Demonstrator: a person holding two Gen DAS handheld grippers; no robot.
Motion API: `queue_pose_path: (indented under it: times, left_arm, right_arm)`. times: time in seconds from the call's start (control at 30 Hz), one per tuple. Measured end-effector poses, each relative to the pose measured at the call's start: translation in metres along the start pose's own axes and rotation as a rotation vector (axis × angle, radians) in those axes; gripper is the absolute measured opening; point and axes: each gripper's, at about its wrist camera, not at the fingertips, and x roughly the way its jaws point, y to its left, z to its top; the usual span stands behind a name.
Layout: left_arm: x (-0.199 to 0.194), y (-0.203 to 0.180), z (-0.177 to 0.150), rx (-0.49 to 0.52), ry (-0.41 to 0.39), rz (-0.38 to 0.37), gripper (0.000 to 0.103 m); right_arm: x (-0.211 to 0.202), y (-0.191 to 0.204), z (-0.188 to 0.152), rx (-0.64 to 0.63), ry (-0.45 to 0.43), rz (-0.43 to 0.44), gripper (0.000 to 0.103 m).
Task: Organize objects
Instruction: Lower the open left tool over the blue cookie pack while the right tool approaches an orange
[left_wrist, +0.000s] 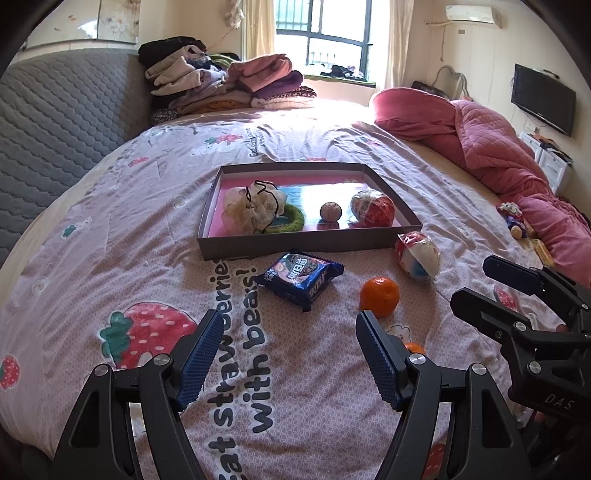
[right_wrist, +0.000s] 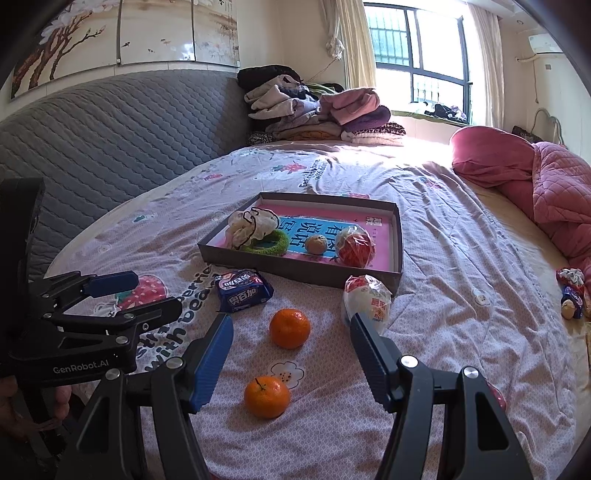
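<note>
A shallow grey box (left_wrist: 295, 243) (right_wrist: 295, 271) with a pink floor lies on the bed. It holds a cream mesh pouch (left_wrist: 251, 206), a green ring (left_wrist: 291, 221), a small brown ball (left_wrist: 330, 211) and a red wrapped snack (left_wrist: 373, 208). In front of it lie a blue snack packet (left_wrist: 299, 277) (right_wrist: 243, 290), a white wrapped snack (left_wrist: 419, 256) (right_wrist: 367, 299) and two oranges (right_wrist: 290, 328) (right_wrist: 266, 396). My left gripper (left_wrist: 286, 328) is open and empty, short of the packet. My right gripper (right_wrist: 291, 334) is open and empty, with the farther orange between its fingertips.
A stack of folded clothes (left_wrist: 225, 85) sits at the bed's far side by the grey headboard (left_wrist: 66, 122). A pink quilt (left_wrist: 491, 147) lies heaped at the right. Small wrapped items (right_wrist: 570, 291) lie near the bed's right edge.
</note>
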Motion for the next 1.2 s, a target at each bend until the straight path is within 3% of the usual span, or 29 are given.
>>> queue_pose_path:
  times: [1.2]
  left_arm:
    - [0.009,0.0,-0.01,-0.002,0.057,0.002,0.075]
  right_arm:
    - [0.006,0.01,-0.02,-0.026,0.059,-0.013,0.065]
